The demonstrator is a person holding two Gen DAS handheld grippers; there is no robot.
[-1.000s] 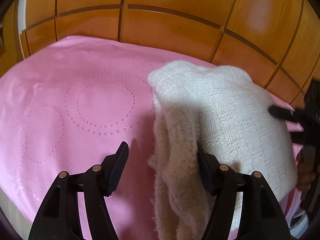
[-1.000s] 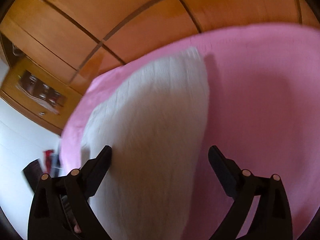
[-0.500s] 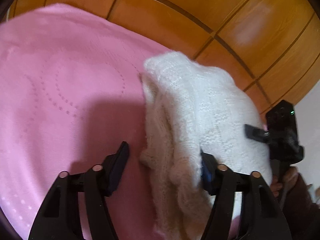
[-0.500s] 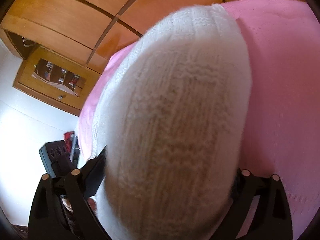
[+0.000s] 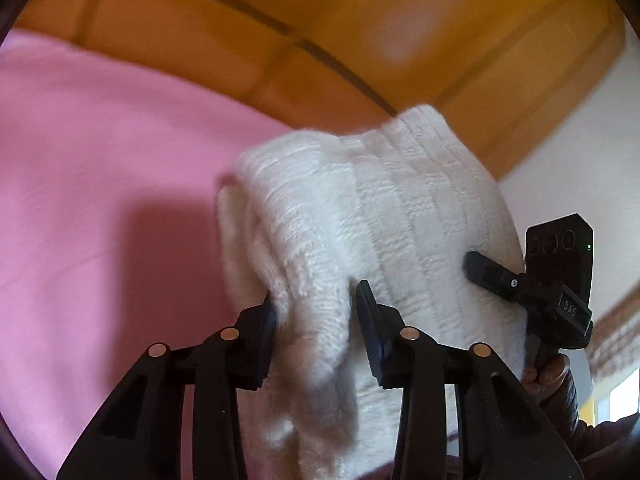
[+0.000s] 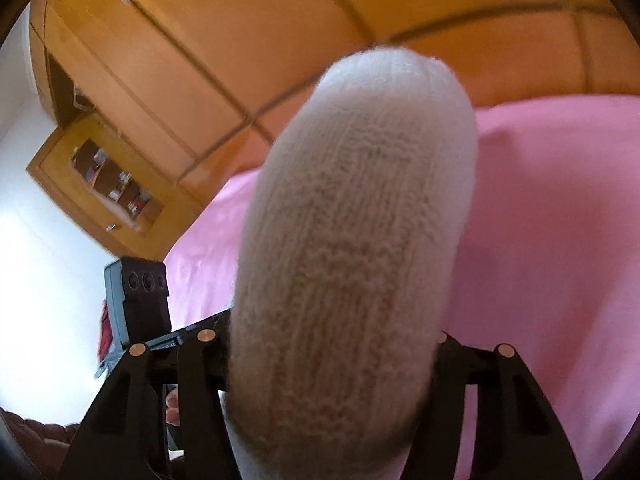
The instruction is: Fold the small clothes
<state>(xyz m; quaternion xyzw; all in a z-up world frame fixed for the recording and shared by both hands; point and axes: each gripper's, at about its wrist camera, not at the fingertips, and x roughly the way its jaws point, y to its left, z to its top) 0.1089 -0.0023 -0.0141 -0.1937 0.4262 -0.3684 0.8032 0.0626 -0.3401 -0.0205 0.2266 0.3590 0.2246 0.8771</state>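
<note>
Left wrist view: left claw (image 5: 316, 308) closing, pinching a fold of white knit garment (image 5: 384, 216) above the pink bedspread (image 5: 100, 200) | right wrist view: right claw (image 6: 332, 344) closing on the garment's bunched edge, pads hidden by knit | wooden headboard (image 6: 280, 40) behind.

Pink bedspread (image 5: 100, 200) lies open; wooden headboard (image 5: 240, 40) blocks beyond.

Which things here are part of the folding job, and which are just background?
Part of the job:
white knitted garment
left hand-held gripper, closing on its folded edge
right hand-held gripper, closing around it
pink blanket underneath

Just background:
wooden cupboard doors
wooden shelf unit
</note>
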